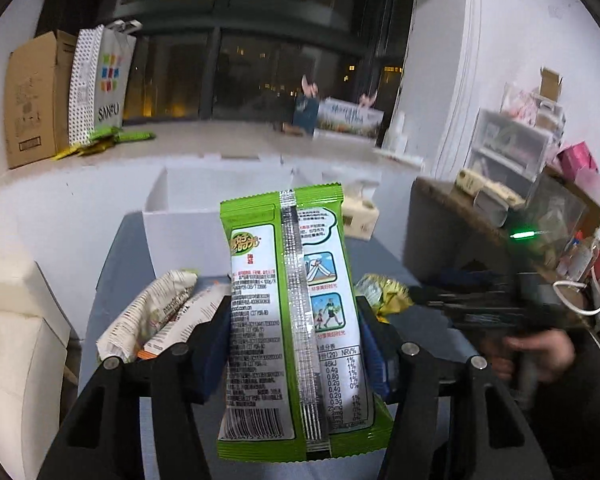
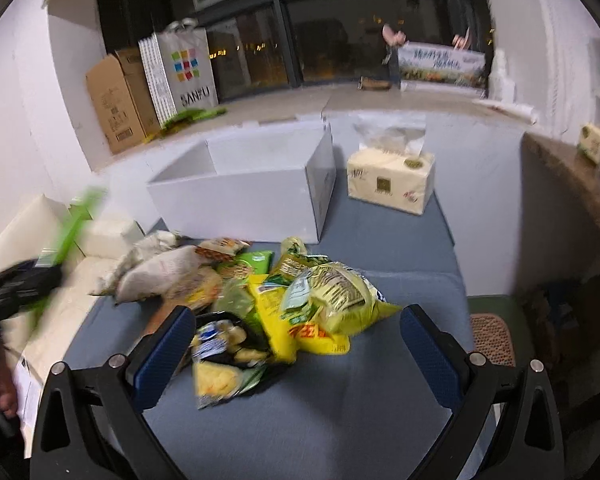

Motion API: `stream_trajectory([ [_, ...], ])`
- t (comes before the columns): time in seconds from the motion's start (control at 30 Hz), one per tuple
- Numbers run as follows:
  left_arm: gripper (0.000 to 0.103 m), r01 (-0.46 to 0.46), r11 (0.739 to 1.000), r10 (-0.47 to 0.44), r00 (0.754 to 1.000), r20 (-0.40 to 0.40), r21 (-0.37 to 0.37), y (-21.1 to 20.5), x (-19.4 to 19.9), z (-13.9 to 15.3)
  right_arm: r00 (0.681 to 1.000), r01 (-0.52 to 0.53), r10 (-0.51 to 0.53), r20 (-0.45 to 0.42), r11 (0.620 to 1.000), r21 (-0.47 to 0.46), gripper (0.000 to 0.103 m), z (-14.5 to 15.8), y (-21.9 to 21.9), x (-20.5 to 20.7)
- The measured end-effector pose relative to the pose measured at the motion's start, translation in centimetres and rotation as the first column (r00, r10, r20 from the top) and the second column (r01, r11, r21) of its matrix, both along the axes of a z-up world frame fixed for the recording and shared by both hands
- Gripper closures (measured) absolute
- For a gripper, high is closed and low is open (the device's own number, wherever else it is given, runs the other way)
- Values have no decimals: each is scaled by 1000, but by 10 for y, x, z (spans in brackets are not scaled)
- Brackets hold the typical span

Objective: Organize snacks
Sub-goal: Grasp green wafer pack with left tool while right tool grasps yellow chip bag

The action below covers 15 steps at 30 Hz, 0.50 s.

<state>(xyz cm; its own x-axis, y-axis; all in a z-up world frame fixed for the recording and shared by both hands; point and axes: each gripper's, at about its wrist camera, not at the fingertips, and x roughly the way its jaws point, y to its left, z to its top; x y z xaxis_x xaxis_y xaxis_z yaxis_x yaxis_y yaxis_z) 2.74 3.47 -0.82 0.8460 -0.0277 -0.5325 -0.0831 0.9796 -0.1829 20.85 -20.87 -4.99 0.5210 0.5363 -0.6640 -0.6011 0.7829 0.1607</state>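
Green snack packet stands clamped back-side up between the left gripper pads, raised above the blue surface; right gripper hangs released over the snack pile, white box behind

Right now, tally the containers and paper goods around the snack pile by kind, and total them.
White open box: 1
Tissue pack right of the box: 1
Cardboard carton on the ledge: 1
Printed shopping bag beside the carton: 1
Total: 4
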Motion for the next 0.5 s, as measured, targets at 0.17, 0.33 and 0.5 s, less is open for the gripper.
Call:
stream_trajectory([
  [0.17, 41, -9, 1000, 9, 999, 37, 4, 5, -22, 10, 992, 16, -20, -122, 999, -33, 0, -43, 17, 61],
  [0.33, 41, -14, 1000, 14, 999, 39, -7, 10, -27, 7, 966, 2, -6, -260, 1000, -16, 23, -81, 25, 89],
  [0.5, 41, -25, 1000, 25, 999, 39, -5, 12, -30, 4, 952, -1, 25, -304, 997, 79, 54, -88, 14, 79],
])
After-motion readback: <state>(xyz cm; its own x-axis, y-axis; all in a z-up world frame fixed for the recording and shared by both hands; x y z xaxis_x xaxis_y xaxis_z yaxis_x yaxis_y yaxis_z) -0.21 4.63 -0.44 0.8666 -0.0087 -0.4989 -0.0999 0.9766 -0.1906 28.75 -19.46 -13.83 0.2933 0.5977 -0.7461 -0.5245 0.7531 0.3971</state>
